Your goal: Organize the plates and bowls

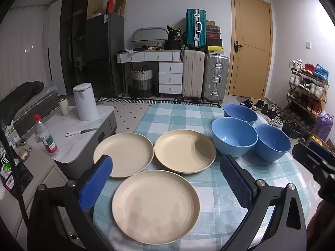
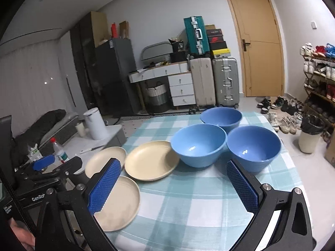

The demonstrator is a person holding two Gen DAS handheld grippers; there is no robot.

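Your left gripper (image 1: pixel 166 178) hangs above the checked tablecloth (image 1: pixel 217 190) with its blue fingers spread wide and holding nothing; the nearest cream plate (image 1: pixel 156 207) lies at bottom centre of the left wrist view, between the pads. Two more cream plates (image 1: pixel 123 154) (image 1: pixel 185 151) sit side by side just above it, mid-frame. Your right gripper (image 2: pixel 173 185) is likewise spread and empty, low over the cloth. In its view three blue bowls (image 2: pixel 199 146) (image 2: pixel 253 147) (image 2: pixel 220 117) cluster close together right of centre, with the plates at lower left.
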